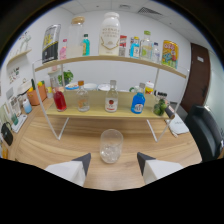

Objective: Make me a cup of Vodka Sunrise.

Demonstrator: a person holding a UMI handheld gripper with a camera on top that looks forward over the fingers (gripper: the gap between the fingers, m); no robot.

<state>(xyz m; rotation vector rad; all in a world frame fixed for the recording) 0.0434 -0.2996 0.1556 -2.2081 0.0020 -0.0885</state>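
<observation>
Standing on a wooden bench [60,145] is a two-level shelf rack [107,112] with thin white legs, seen from behind the hand-held gripper [114,162].

On the lower shelf, going from the left, there is an orange container [34,96], then a bottle with red liquid [59,99], a clear bottle [82,99], a clear bottle with a red and white label [111,100], a blue bottle [138,103], and a dark green thing [159,107] at the right end that I cannot identify.

On the upper shelf, from the left, stand a black and yellow box [50,44], a small pink bottle [63,49], a teal bottle [86,45], a large white bottle [109,35], several smaller bottles [140,47] close together, and a yellow packet [170,53].

An empty clear glass [111,145] stands upright on the bench in front of the rack, below the labelled bottle. It is just ahead of the gripper, in line with the gap between the two fingers [82,162]. The fingers are spread wide apart and touch nothing.

Right of the rack lies some white paper [178,126], and further right a dark chair [207,132] and a brown door [197,75].
</observation>
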